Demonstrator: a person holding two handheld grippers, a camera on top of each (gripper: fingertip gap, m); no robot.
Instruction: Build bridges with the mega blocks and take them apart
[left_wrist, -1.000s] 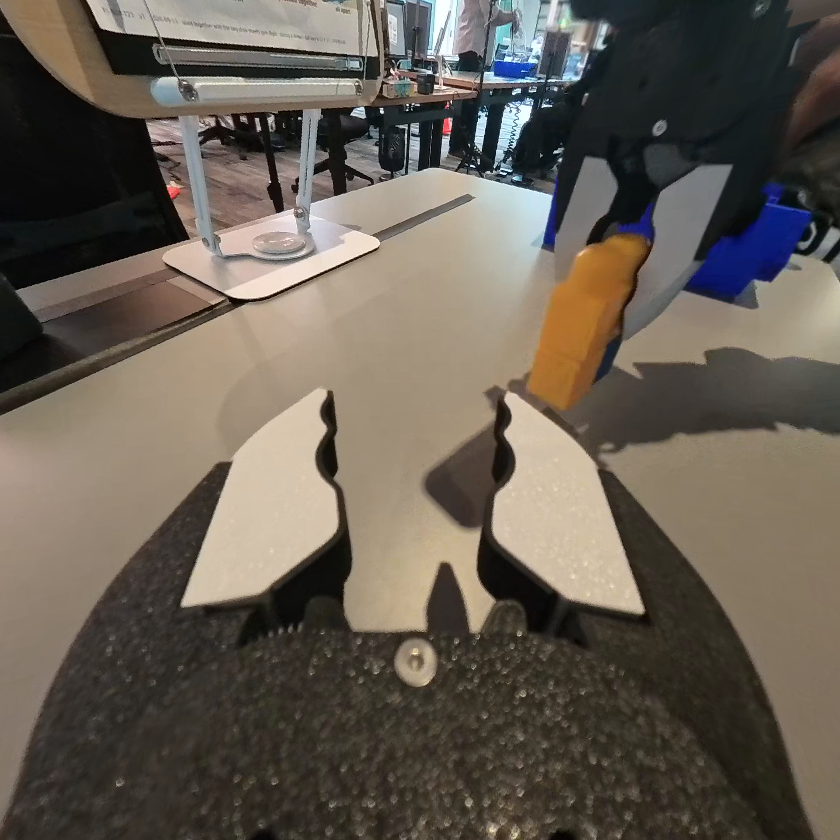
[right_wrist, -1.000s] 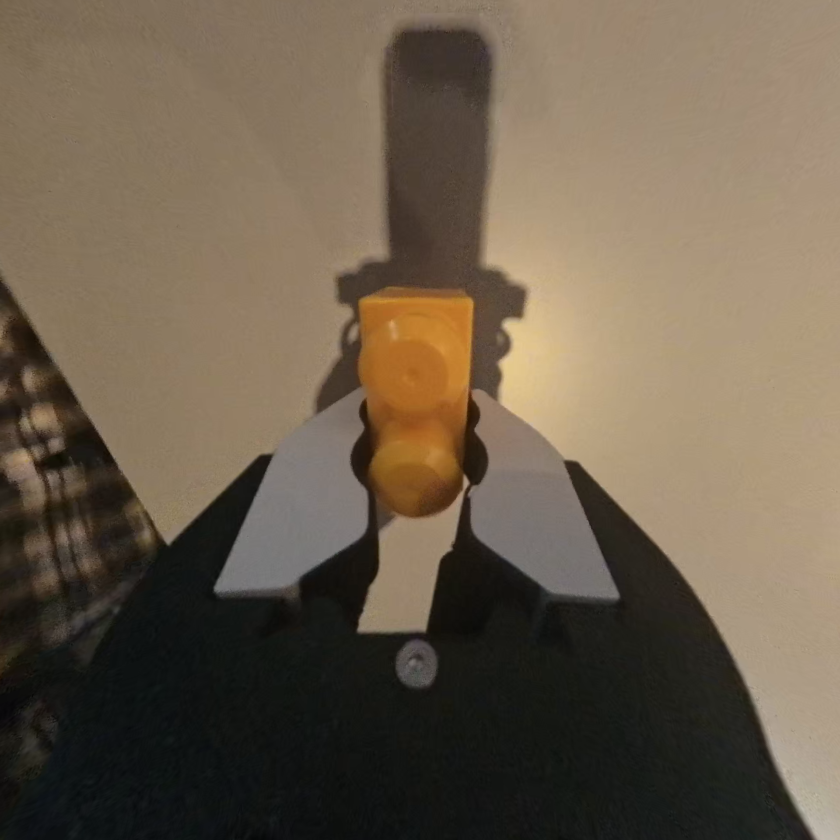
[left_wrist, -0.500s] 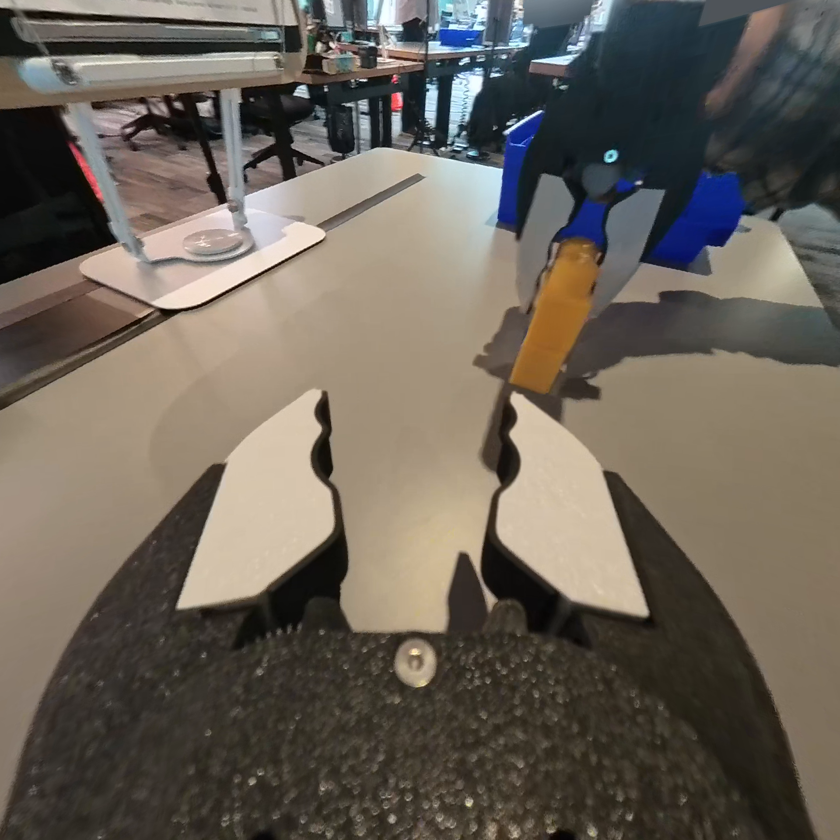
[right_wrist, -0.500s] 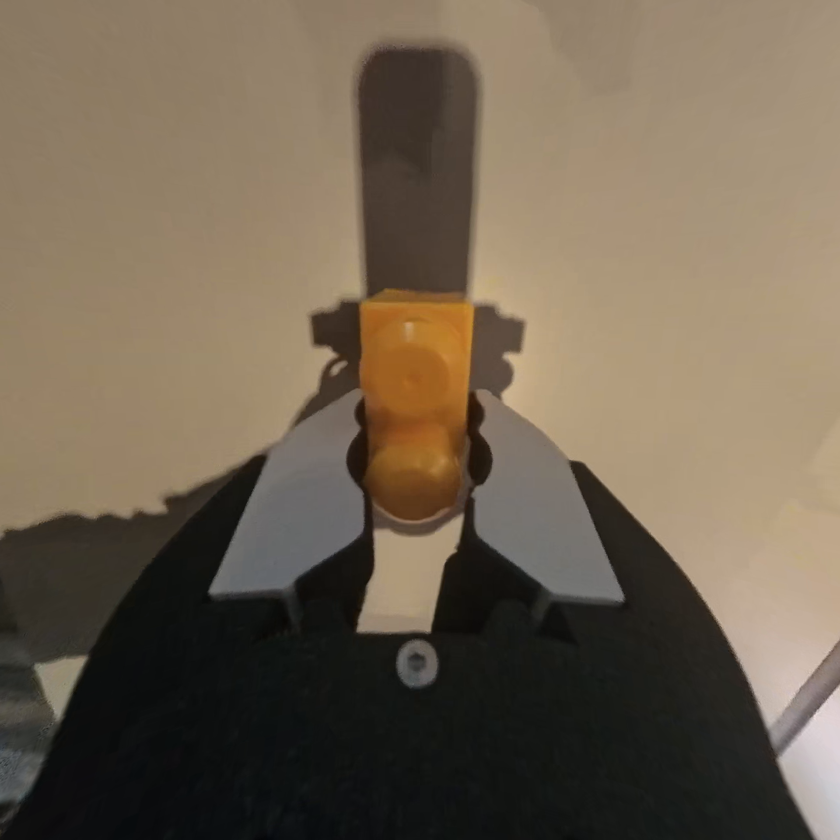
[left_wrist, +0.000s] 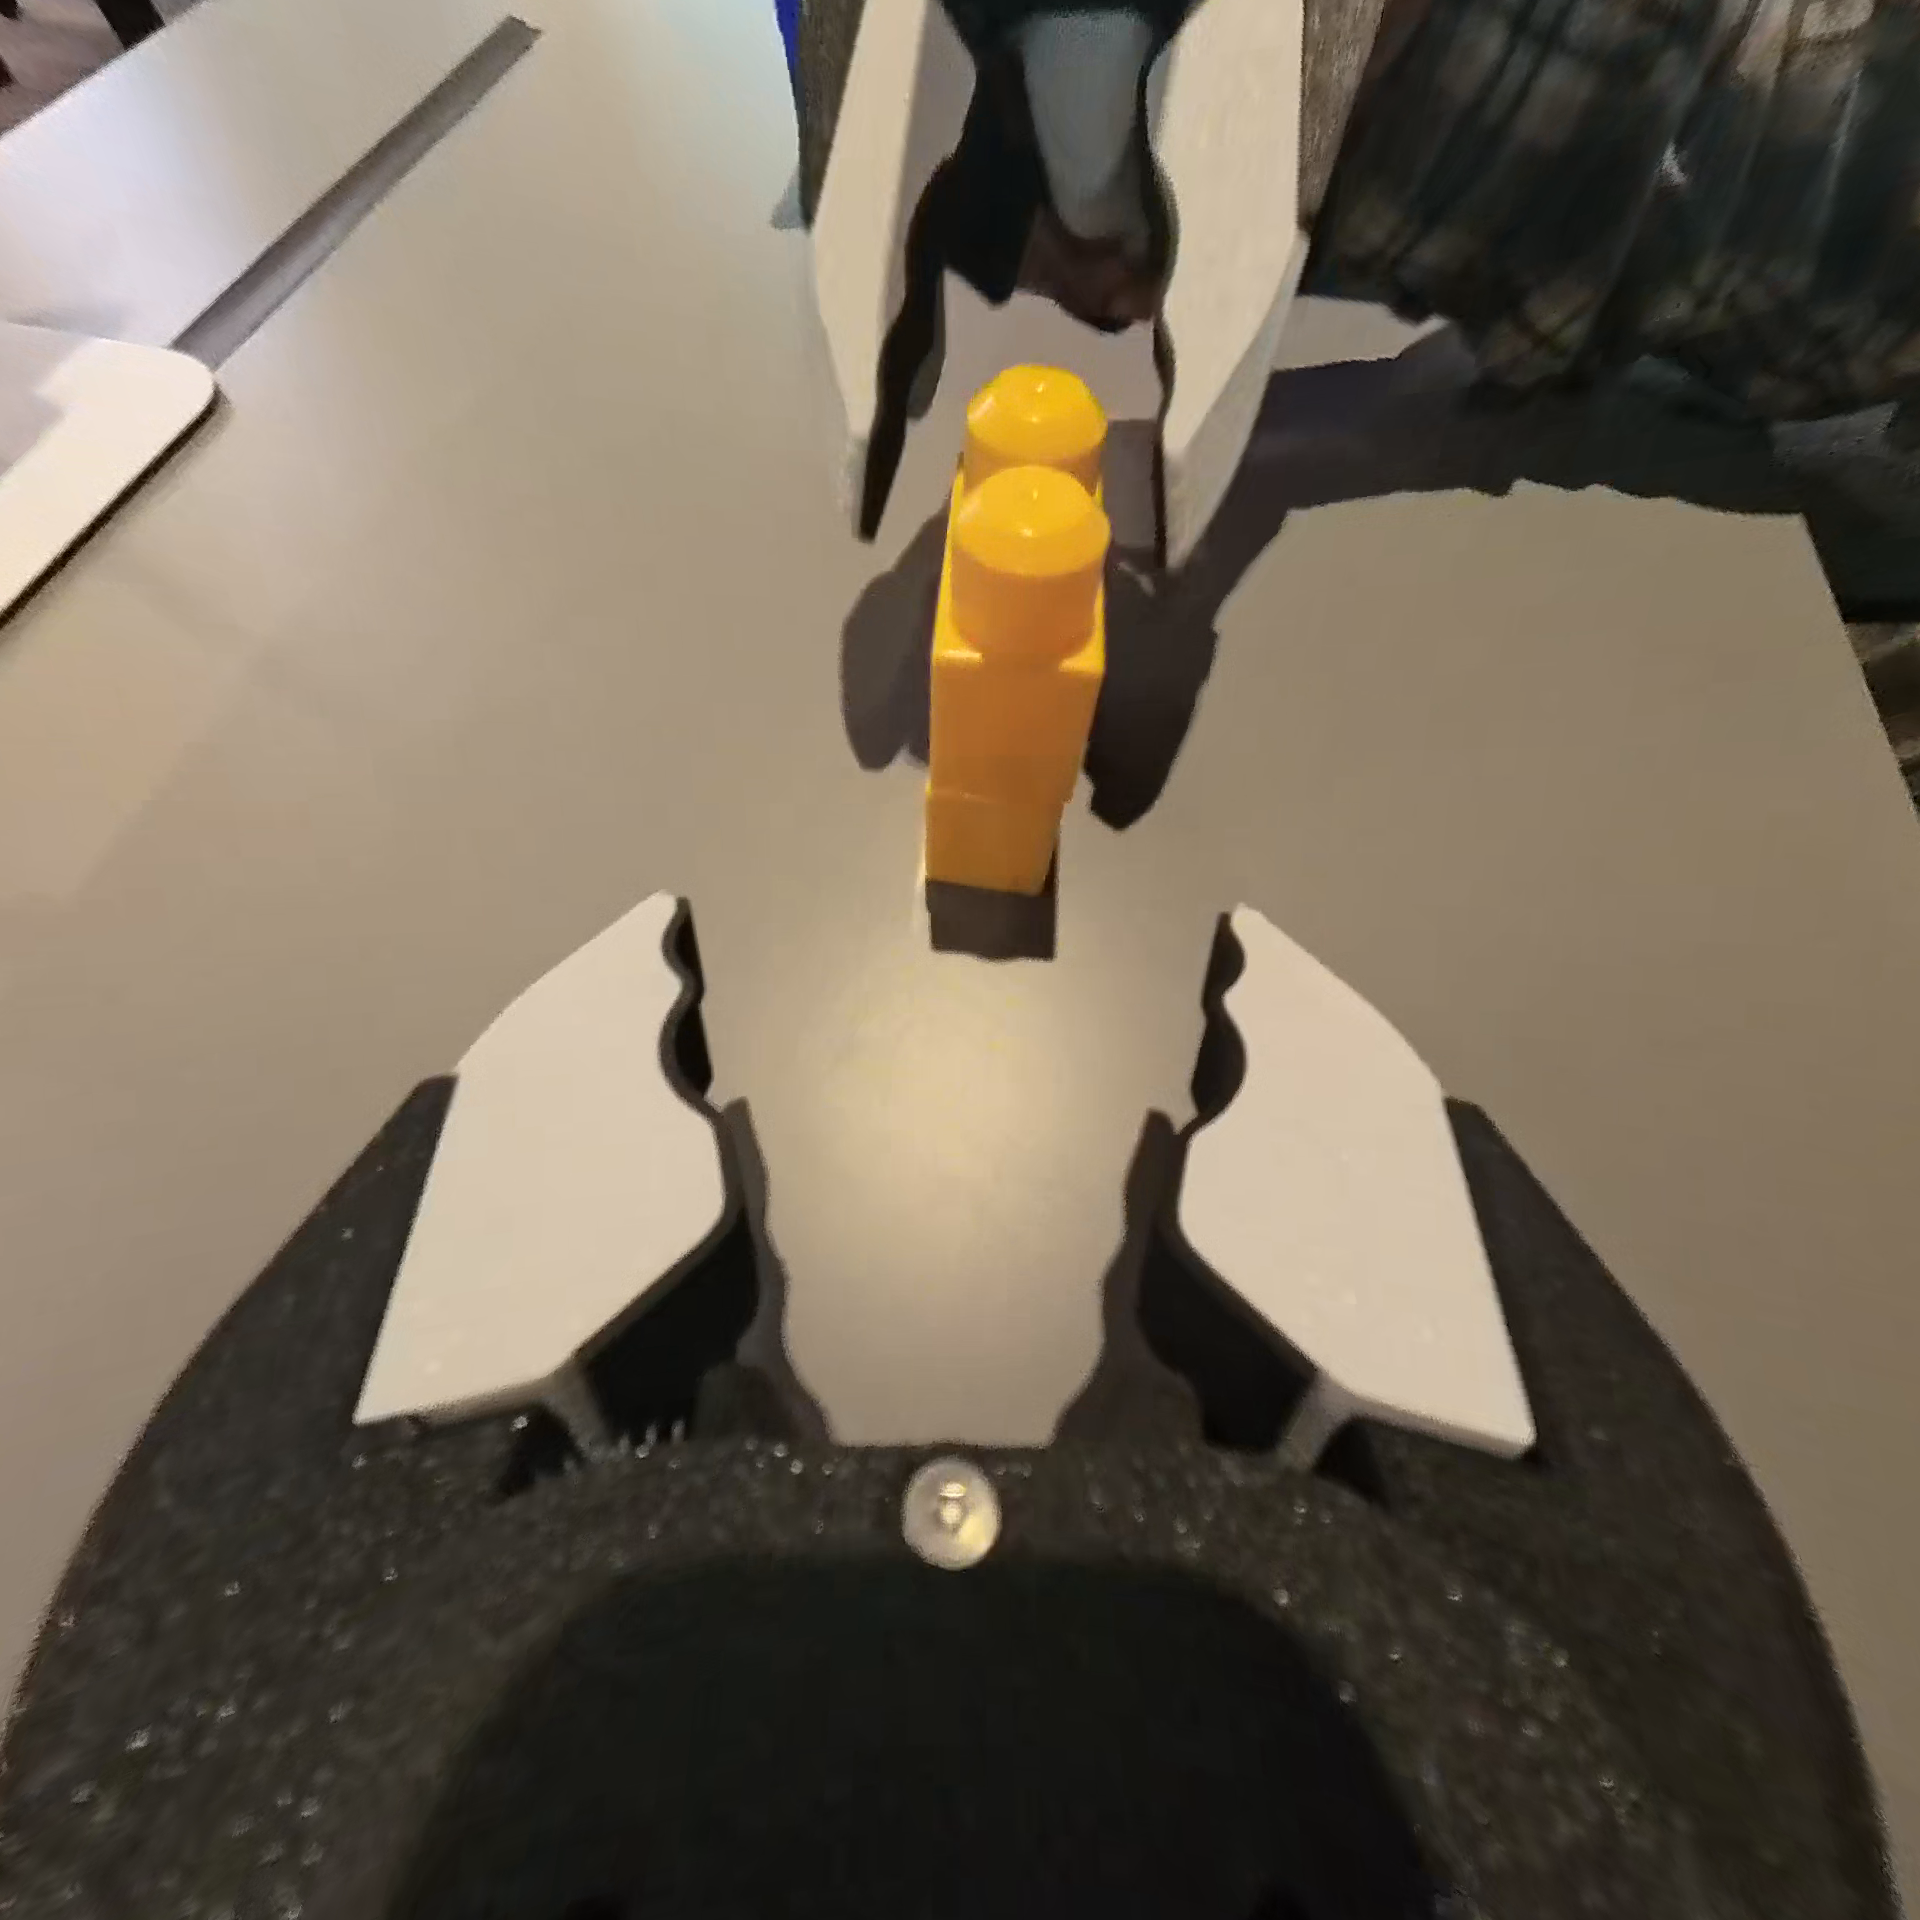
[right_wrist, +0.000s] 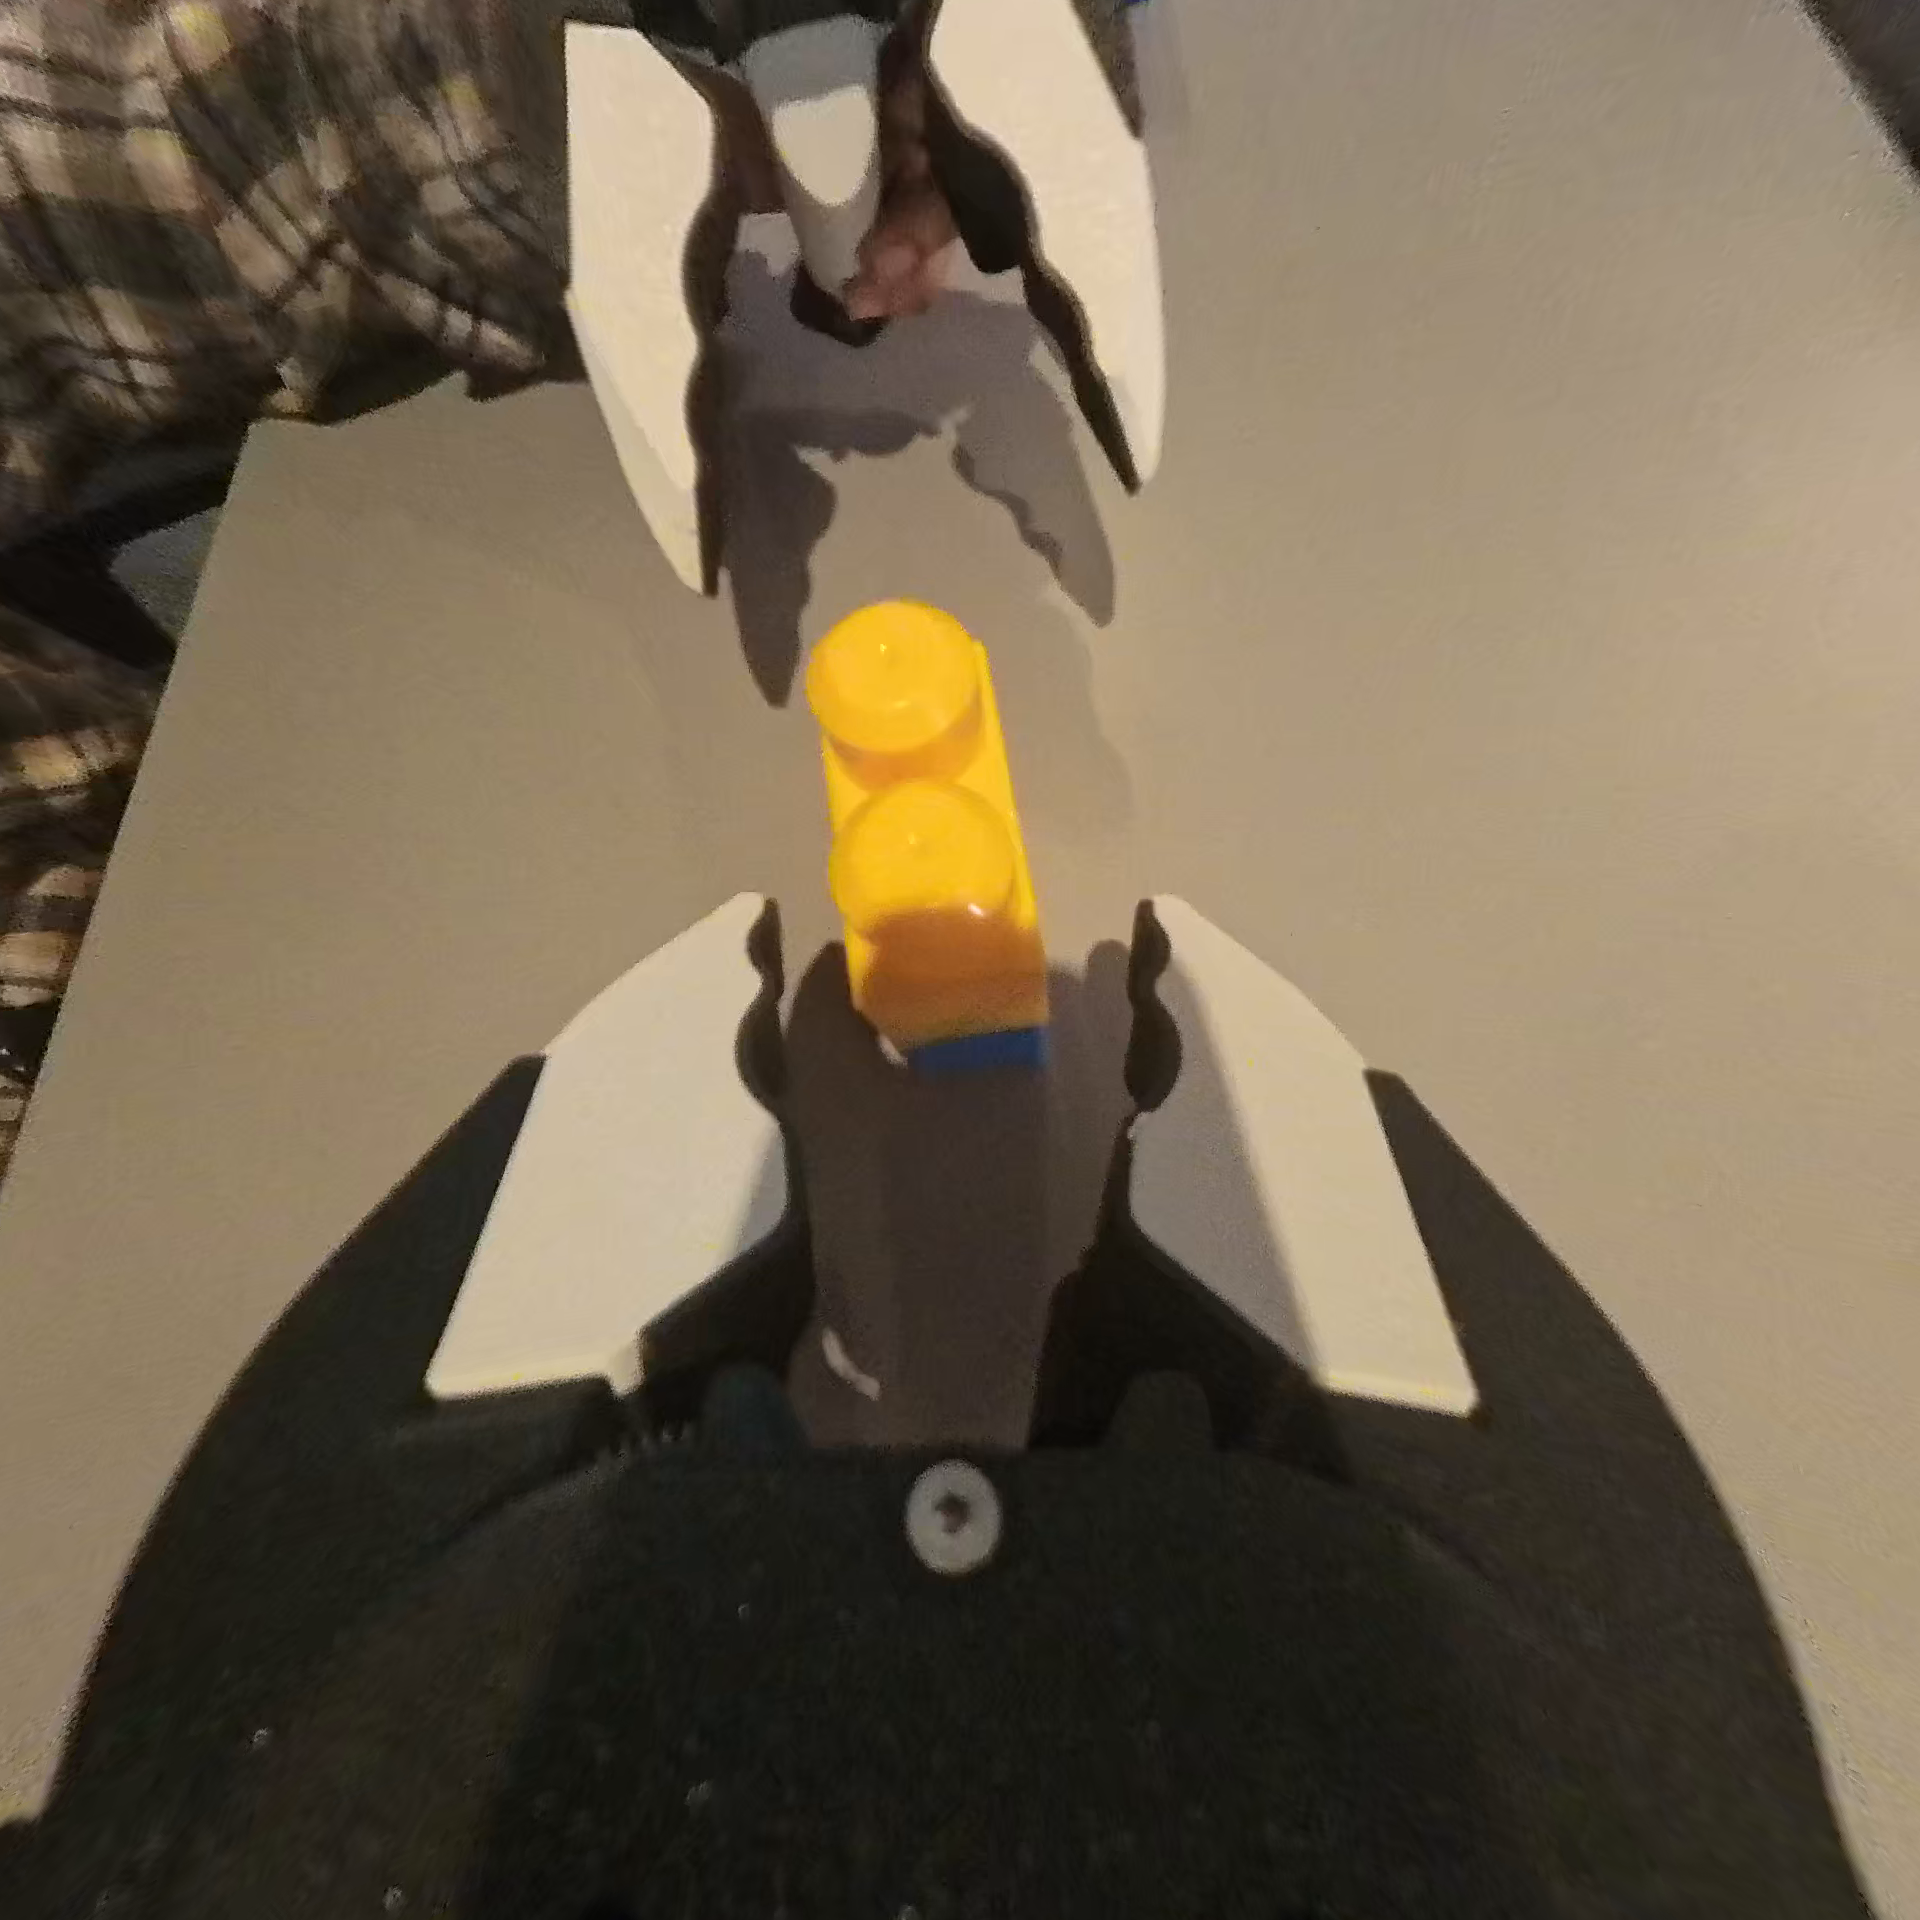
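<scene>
A yellow mega block stack (left_wrist: 1013, 717) stands upright on the grey table (left_wrist: 468, 727), two studs on top. In the right wrist view the stack (right_wrist: 920, 821) sits on a blue block (right_wrist: 982, 1049). My right gripper (right_wrist: 954, 920) is open; the foot of the stack lies between its fingertips, with a gap on each side. It also shows in the left wrist view (left_wrist: 1023, 530), beyond the stack. My left gripper (left_wrist: 951, 925) is wide open and empty, just short of the stack on the opposite side. It shows in the right wrist view (right_wrist: 914, 530) too.
A white stand base (left_wrist: 94, 468) and a dark groove (left_wrist: 364, 187) lie at the table's far left. A plaid sleeve (left_wrist: 1610, 208) hangs over the table behind the right gripper. The table's edge (left_wrist: 1860, 665) runs close on the right. Spacing between my two grippers at the tips: around 9 cm.
My right gripper, which held the yellow stack in the air, has set it upright on the table and opened off it. My left gripper opened wider and now faces the stack.
</scene>
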